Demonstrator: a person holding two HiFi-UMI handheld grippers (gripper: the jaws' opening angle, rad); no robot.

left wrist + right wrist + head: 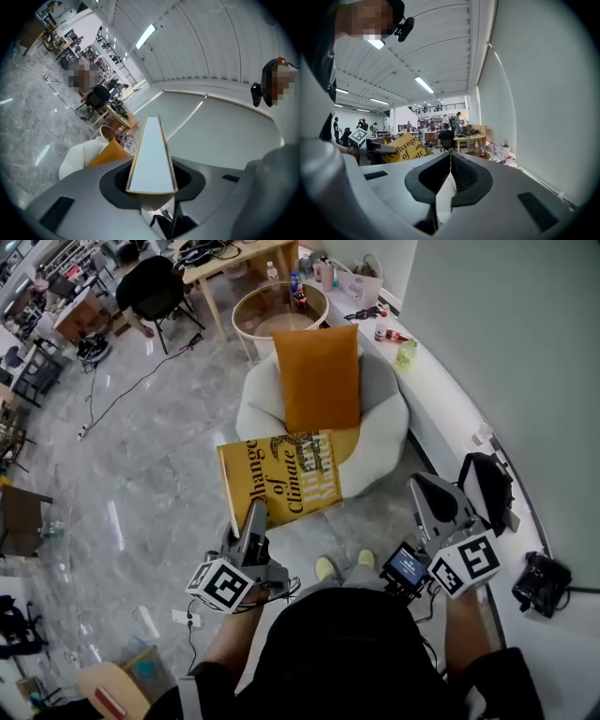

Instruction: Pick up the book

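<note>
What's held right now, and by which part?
The left gripper clamps the yellow book at its near edge, by a corner; right gripper shut, empty.

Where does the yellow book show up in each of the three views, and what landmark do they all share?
Head view: the book is at centre, cover facing the camera, its lower edge in the left gripper.
Left gripper view: the book is at centre, edge-on, its pale page block clamped between the jaws.
Right gripper view: the book is left of centre, its printed yellow cover showing.
Shared landmark: the seated person in black.
</note>
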